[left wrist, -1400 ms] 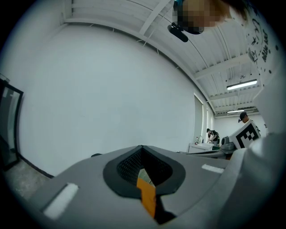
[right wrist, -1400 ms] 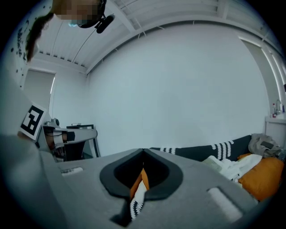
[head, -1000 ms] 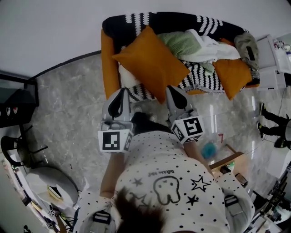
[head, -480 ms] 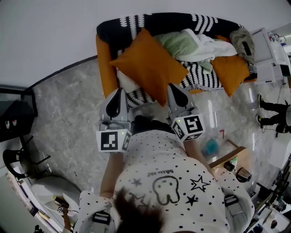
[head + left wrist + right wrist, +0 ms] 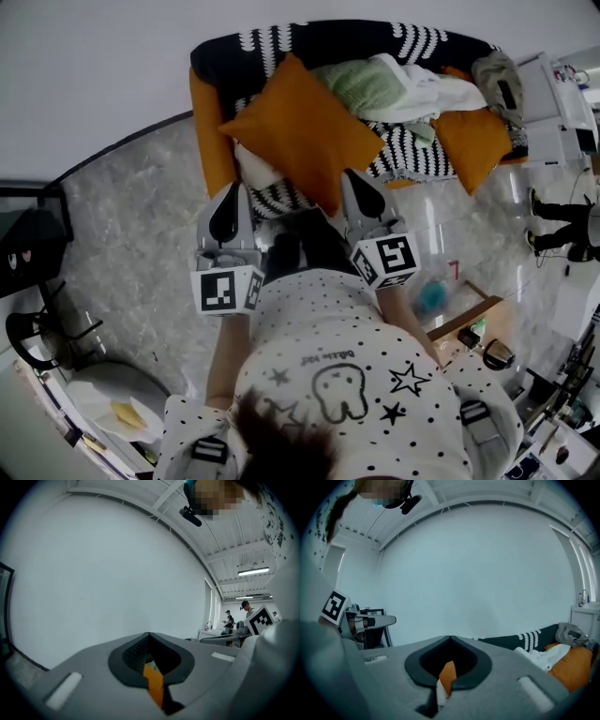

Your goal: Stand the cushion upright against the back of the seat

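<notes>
The big orange cushion stands tilted on the left end of the sofa seat, with its top corner against the black-and-white striped back. Its lower corner hangs over the seat's front edge, between my two grippers. My left gripper is shut and empty, just left of that corner by the orange armrest. My right gripper is shut too, close beside the cushion's lower right edge. In the left gripper view and the right gripper view, only an orange sliver shows through the closed jaws.
A white pillow lies under the cushion. A green cushion, white cloth, a grey bundle and a second orange cushion fill the sofa's right part. A low wooden table and a bystander's legs are at the right.
The left gripper has drifted a little leftward, away from the cushion's lower corner. The right gripper has barely shifted. Both stay shut, and the cushion keeps its place on the sofa.
</notes>
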A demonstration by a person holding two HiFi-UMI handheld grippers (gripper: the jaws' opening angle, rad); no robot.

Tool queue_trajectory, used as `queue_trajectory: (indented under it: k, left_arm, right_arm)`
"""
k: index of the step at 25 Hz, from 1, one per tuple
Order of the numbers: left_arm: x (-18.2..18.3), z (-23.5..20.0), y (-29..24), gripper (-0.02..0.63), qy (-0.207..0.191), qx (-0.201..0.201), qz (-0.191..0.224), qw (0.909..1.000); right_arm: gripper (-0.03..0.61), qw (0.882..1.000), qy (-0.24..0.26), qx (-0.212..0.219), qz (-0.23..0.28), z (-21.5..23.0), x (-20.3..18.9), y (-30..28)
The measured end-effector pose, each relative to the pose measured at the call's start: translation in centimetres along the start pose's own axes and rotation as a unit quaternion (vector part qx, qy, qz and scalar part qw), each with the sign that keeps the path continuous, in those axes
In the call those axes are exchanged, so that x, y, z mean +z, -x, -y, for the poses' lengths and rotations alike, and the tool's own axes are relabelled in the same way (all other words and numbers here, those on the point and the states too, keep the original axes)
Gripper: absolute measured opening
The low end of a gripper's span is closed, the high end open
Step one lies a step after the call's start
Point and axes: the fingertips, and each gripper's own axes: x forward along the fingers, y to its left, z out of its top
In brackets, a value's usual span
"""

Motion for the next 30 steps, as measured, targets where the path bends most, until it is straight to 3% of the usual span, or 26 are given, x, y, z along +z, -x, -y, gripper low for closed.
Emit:
queue_trajectory:
  k: [16, 21, 30]
  left_arm:
    - [1.1, 2.3, -8.0, -0.005, 0.004, 0.043, 0.023, 0.9988]
    - [1.0, 2.5, -10.3, -0.005, 0.002, 0.054, 0.024, 0.9982]
    - [0.7, 3.1, -12.7, -0.005, 0.004, 0.062, 0.02, 0.9979]
  right_arm:
    - [-0.006, 0.998, 0.01, 0.053, 0.01, 7.5, 2.7, -6.2]
    - [-0.006, 0.995, 0.04, 0.08, 0.035, 8.8, 3.6, -7.9]
    - [-0.006, 0.995, 0.058, 0.079, 0.033, 11.5, 3.8, -9.0]
